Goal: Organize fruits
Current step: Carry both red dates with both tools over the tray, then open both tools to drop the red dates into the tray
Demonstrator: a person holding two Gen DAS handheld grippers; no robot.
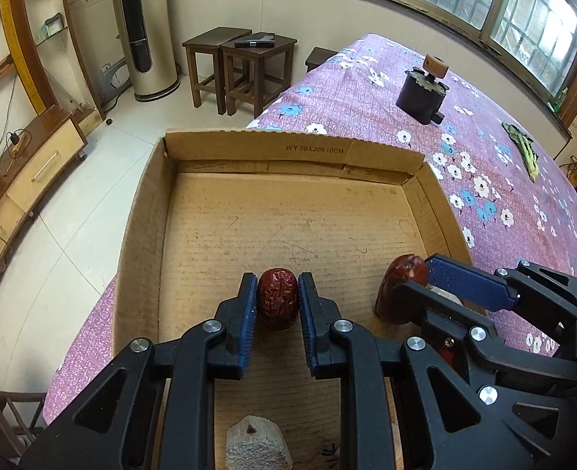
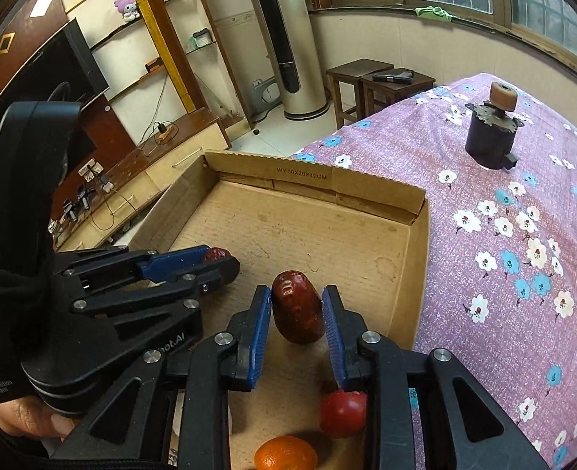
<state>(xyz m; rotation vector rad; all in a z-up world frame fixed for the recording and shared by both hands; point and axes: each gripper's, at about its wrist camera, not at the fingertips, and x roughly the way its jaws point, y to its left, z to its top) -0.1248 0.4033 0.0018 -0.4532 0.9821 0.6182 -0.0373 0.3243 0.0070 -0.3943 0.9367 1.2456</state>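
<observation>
Living room, tiled floor, windows along the far wall. A table under a purple floral tablecloth carries a shallow cardboard box at its near corner, open side up, printed size marking on the far wall.

Left gripper: jaws closed on a wrinkled red jujube, blue pads pressing both sides of it, fruit over the box floor near the front. In the right wrist view the same gripper enters from the left, only the tip of its jujube showing past the fingers; a hand holds its handle at lower left.

Right gripper: jaws closed on a smoother, larger red jujube, held upright between the pads, over the right part of the box floor close to the right wall. From the left wrist view this gripper comes in from the right with the jujube at its tips.

Other contents of the box, near edge: a small red round fruit, just beside the right finger; an orange citrus fruit below it; a pale, rough-surfaced chunk, kind cannot be told.

On the tablecloth, well apart from the box: a dark cylindrical motor-like object with a tan wheel on top; a green vegetable near the far right edge.
</observation>
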